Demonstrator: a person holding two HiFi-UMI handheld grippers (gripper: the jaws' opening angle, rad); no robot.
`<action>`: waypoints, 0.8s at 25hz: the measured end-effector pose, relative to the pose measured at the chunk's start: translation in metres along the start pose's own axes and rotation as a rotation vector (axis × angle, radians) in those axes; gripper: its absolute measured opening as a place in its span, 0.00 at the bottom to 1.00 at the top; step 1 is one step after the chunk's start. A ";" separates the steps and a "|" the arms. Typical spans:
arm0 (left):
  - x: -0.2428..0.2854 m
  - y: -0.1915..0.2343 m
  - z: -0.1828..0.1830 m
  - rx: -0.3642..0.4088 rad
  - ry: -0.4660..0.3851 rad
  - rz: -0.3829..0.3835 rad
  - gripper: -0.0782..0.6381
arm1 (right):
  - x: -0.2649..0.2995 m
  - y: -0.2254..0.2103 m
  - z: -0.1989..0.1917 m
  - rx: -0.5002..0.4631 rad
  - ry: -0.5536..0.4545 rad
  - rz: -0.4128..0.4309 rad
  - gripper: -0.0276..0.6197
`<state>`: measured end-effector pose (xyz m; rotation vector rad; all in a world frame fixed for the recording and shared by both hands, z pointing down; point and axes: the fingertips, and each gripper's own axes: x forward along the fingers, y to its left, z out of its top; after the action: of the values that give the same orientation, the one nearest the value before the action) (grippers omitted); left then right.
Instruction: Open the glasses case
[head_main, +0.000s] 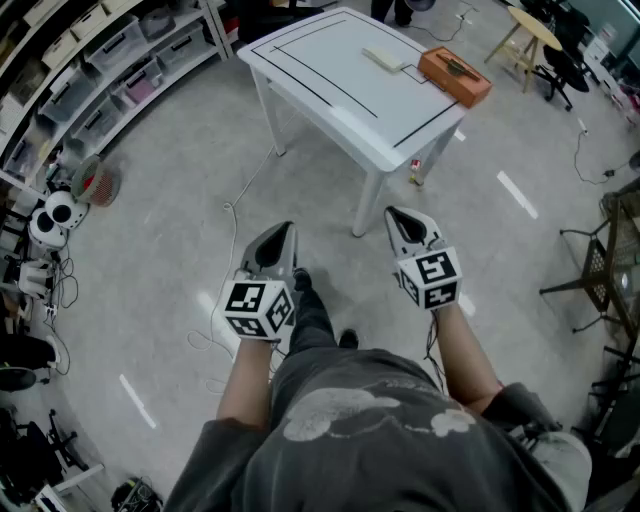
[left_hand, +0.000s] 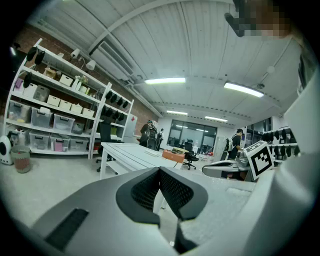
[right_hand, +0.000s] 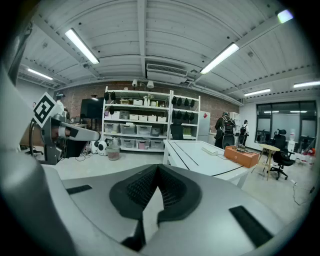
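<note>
The person stands on the grey floor (head_main: 170, 250) on the near side of a white counter (head_main: 330, 90) and holds both tools out in front of the body. Neither tool touches the counter.

The left hand-held gripper (head_main: 283, 232) is clenched: in the left gripper view its two dark ribbed pads meet at the tip, with nothing between them. The right hand-held gripper (head_main: 396, 213) is clenched in the same way, and the right gripper view shows nothing caught between its pads. Both point forward and slightly down towards the counter.

On the far right part of the counter lies a pale, flat, oblong thing, which seems to be the glasses case (head_main: 384, 58). It looks closed. It is too small in every view to make out a lid or hinge. Just to its right, at the counter's right edge, stands an orange box (head_main: 455, 77) with something dark on top.

Shelving (head_main: 110, 60) with storage bins runs along the far left. A wooden stool (head_main: 527, 35) stands far right, beyond the counter. A pale cable (head_main: 235, 212) trails over the floor near the counter's left legs.
</note>
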<state>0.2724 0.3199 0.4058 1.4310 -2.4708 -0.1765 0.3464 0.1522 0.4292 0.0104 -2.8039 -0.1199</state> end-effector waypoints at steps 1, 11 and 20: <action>0.001 0.002 0.000 -0.002 0.002 0.002 0.11 | 0.002 -0.001 0.001 -0.002 -0.006 -0.002 0.04; 0.020 0.024 -0.005 -0.005 0.024 -0.012 0.11 | 0.028 -0.012 -0.010 0.031 0.012 -0.025 0.04; 0.085 0.108 0.023 -0.010 0.033 -0.031 0.11 | 0.124 -0.049 0.026 0.058 -0.015 -0.079 0.04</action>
<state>0.1358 0.2999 0.4255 1.4570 -2.4190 -0.1698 0.2202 0.1032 0.4418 0.1349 -2.8213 -0.0575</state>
